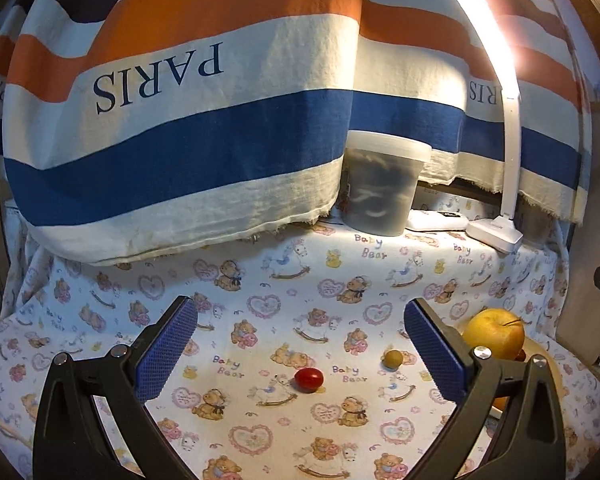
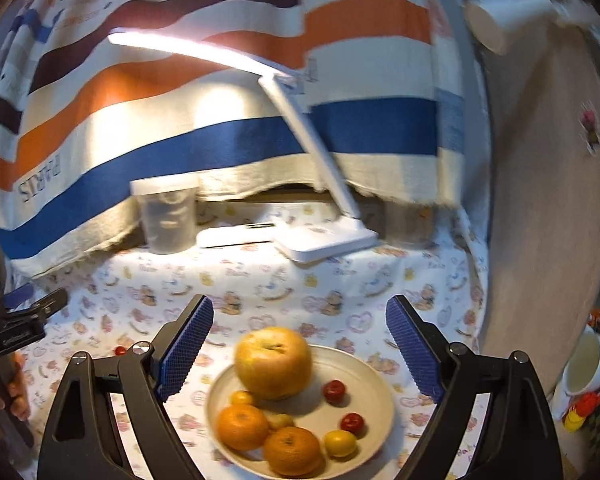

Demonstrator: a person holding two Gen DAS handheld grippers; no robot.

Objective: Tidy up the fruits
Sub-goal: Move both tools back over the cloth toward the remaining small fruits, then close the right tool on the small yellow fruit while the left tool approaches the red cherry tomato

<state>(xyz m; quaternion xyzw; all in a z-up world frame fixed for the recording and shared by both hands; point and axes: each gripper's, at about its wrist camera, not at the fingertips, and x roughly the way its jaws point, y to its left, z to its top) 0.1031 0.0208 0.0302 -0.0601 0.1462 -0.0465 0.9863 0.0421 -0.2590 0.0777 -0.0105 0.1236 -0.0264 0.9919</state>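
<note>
My left gripper (image 1: 300, 354) gapes wide, empty, over the cherry tomato (image 1: 309, 378). Risk: it rolls on the soft tablecloth (image 1: 260, 280) if one pad (image 1: 168, 352) nudges first.

A lit white lamp (image 1: 496, 234) stands far right on the teddy-print cloth (image 1: 260, 288). Left of its base lies a flat white device (image 1: 436, 220), then a lidded tub (image 1: 382, 184). A striped PARIS towel (image 1: 180, 120) hangs behind them.
</note>
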